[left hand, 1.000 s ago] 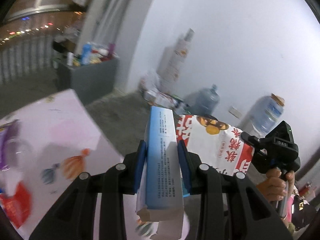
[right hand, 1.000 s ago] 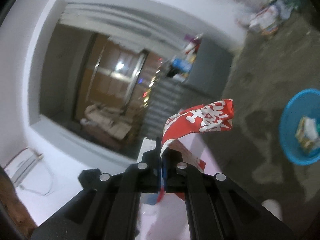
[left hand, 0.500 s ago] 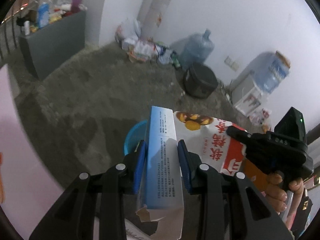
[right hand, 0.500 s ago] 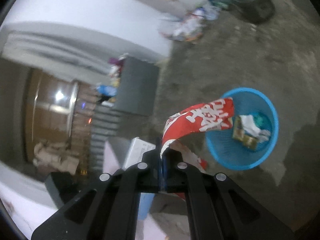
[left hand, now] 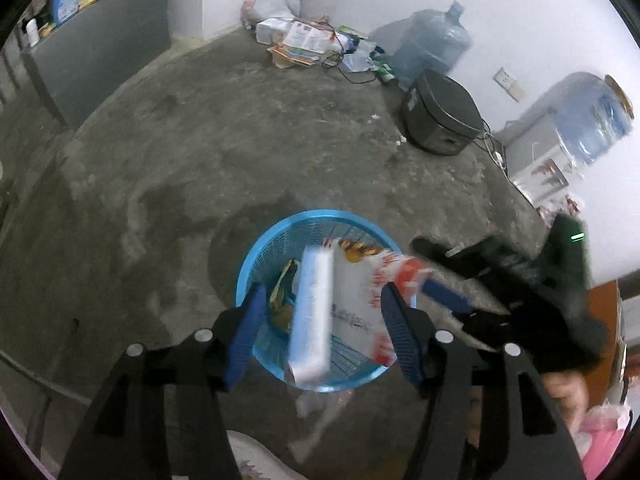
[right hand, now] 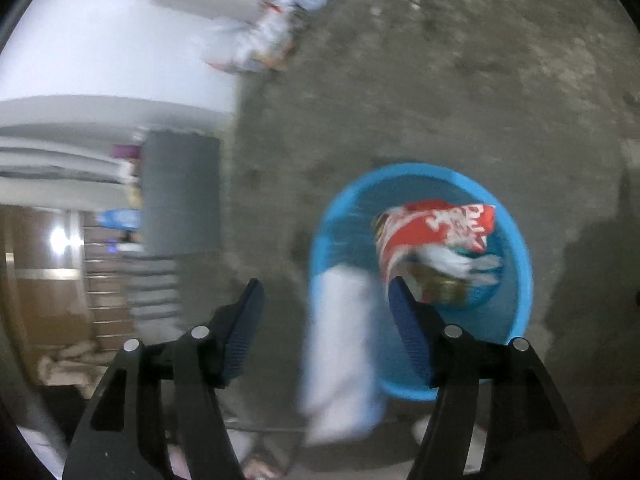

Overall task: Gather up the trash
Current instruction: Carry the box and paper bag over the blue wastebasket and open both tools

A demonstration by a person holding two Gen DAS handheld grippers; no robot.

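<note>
Between your left tongs' blue ribbed pads [left hand: 244, 336] you see a pale blue-and-white carton [left hand: 312, 312] with fine print, beside it a red-and-white snack bag [left hand: 368, 292] with yellow spots, both over a bright blue mesh plastic basket [left hand: 280, 232] on mottled grey concrete floor [left hand: 240, 140].

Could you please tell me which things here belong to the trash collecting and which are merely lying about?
Job in hand:
blue basket
white box
red snack bag
left tool, open
right tool, open

Lying about:
water jug
black cooker
grey cabinet
</note>
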